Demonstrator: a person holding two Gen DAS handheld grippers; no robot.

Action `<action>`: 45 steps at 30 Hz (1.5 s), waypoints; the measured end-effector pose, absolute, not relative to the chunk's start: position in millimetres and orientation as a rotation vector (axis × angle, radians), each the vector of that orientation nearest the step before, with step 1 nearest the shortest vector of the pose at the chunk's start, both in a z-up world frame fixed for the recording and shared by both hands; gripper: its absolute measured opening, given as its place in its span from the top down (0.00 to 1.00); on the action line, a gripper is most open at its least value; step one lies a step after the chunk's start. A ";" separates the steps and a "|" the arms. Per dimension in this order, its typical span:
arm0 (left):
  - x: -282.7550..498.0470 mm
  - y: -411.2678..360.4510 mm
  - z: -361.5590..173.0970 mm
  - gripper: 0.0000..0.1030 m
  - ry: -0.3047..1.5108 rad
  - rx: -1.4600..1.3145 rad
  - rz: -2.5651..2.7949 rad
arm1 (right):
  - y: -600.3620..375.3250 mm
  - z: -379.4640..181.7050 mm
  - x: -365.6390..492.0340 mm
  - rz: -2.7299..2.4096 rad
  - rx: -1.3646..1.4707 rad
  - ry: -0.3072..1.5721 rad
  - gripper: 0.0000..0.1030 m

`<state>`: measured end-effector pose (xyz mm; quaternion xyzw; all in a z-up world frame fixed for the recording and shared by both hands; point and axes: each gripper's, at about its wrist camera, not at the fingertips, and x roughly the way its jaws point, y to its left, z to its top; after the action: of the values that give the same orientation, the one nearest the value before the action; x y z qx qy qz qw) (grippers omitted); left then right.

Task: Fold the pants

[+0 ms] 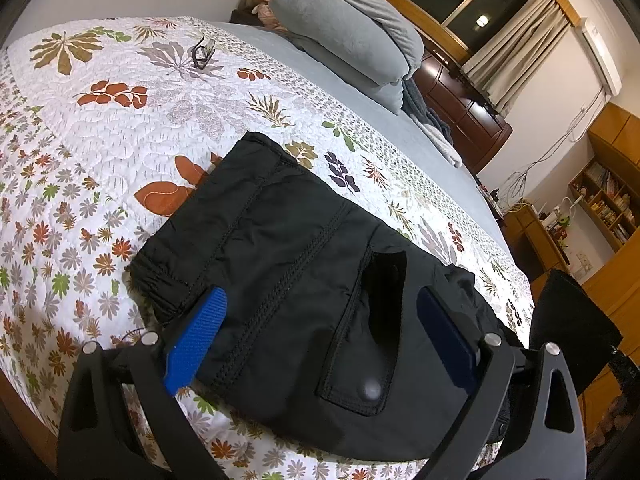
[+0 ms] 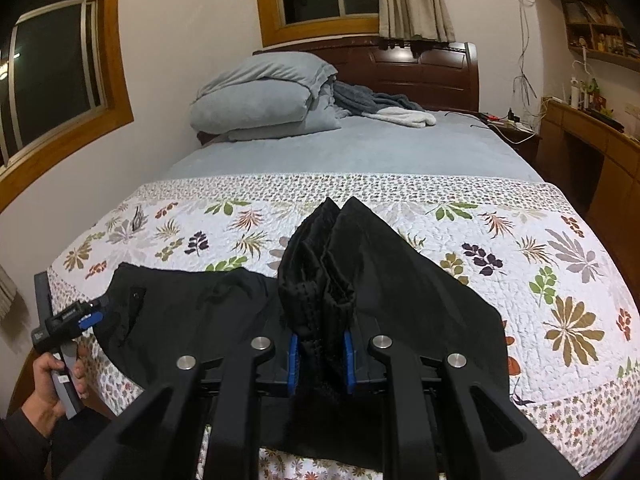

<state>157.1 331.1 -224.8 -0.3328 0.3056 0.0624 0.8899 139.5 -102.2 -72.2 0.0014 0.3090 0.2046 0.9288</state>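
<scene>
Black pants (image 1: 288,240) lie on the floral quilt (image 1: 100,160), waistband at the left and a flapped pocket (image 1: 360,360) near me. My left gripper (image 1: 322,296) stands open low over them, one blue pad (image 1: 198,340) near the waistband, the other past the pocket. In the right wrist view my right gripper (image 2: 320,344) is shut on a bunched edge of the pants (image 2: 340,264), which rises as a peaked fold. The flat part (image 2: 192,320) spreads left toward the left gripper (image 2: 86,320), held by a person's hand (image 2: 48,388).
A folded grey duvet (image 2: 260,100) and towels lie at the head of the bed before the dark headboard (image 2: 420,68). A small dark item (image 1: 202,54) rests on the far quilt. A wooden desk (image 2: 592,140) and shelves stand at the right.
</scene>
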 end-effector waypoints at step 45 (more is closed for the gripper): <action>159.2 331.9 -225.8 0.04 0.637 -0.692 0.113 | 18.3 -186.5 108.8 0.473 -0.529 0.710 0.84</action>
<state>159.2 331.9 -225.8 -0.3330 0.3068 0.0543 0.8900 108.8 18.3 -186.5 -0.2534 0.3405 0.2265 0.8767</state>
